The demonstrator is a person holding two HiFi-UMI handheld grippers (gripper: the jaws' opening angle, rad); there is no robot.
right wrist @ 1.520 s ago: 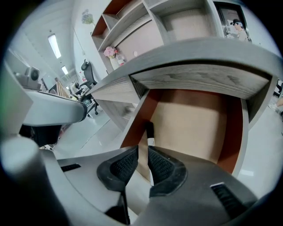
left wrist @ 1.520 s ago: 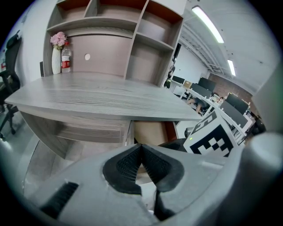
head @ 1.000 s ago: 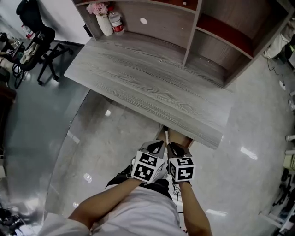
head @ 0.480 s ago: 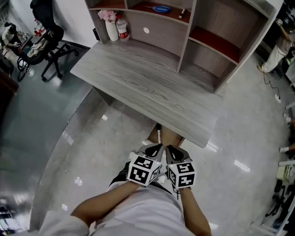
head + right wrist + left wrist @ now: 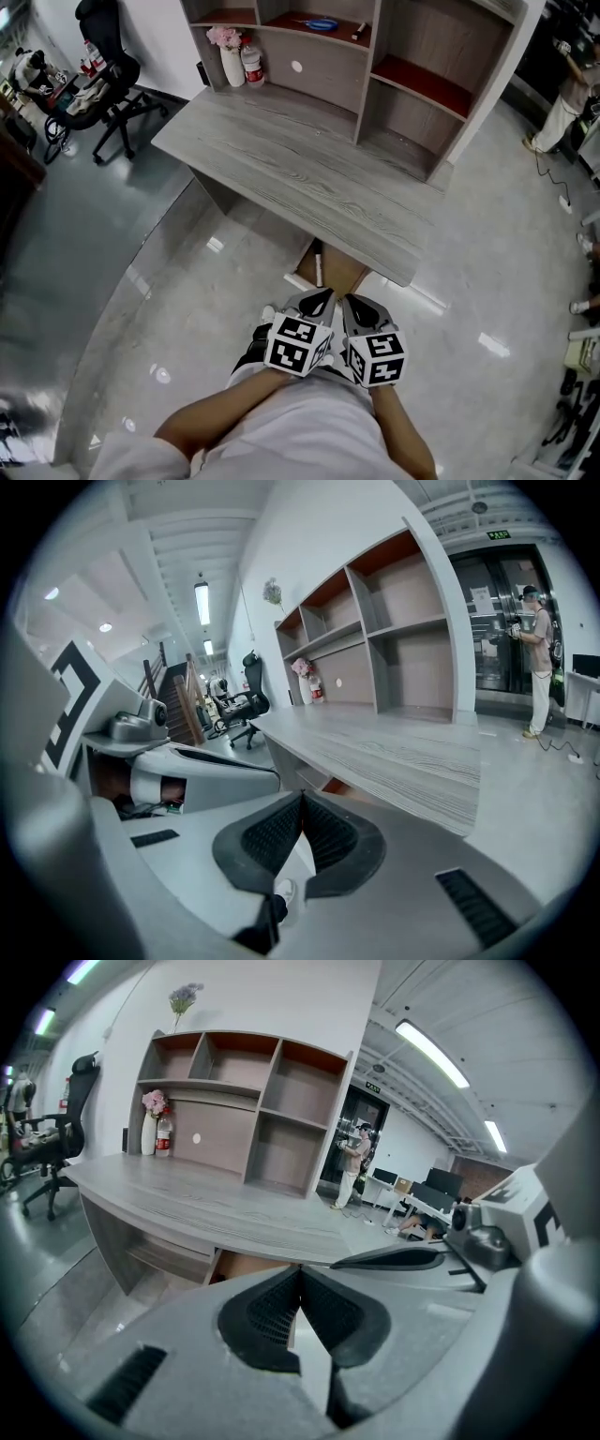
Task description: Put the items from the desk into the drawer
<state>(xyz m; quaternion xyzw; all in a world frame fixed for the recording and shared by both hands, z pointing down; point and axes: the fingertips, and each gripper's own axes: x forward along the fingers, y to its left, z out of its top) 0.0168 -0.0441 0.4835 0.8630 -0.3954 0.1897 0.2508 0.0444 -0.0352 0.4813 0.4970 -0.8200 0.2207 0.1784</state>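
The grey wooden desk [image 5: 309,178] has a bare top, apart from a white vase of pink flowers [image 5: 230,61] and a bottle [image 5: 251,66] at its back left. A blue item [image 5: 323,23] and a small dark item [image 5: 358,31] lie on a hutch shelf. Under the desk's near edge, a brown drawer [image 5: 339,274] stands open with a thin white and black item [image 5: 317,265] inside. My left gripper [image 5: 323,296] [image 5: 300,1267] and right gripper [image 5: 354,302] [image 5: 301,794] are side by side, low and near the person's body, short of the drawer. Both are shut and hold nothing.
A black office chair [image 5: 103,80] stands left of the desk. The hutch [image 5: 412,66] rises from the desk's back edge. A person stands at the far right [image 5: 562,103] near a doorway [image 5: 539,658]. Glossy grey floor [image 5: 187,309] surrounds the desk.
The head view has pulled back and tilted up, so more of the hutch shelves and the open drawer show. Both grippers stay together, shut, in the same low place.
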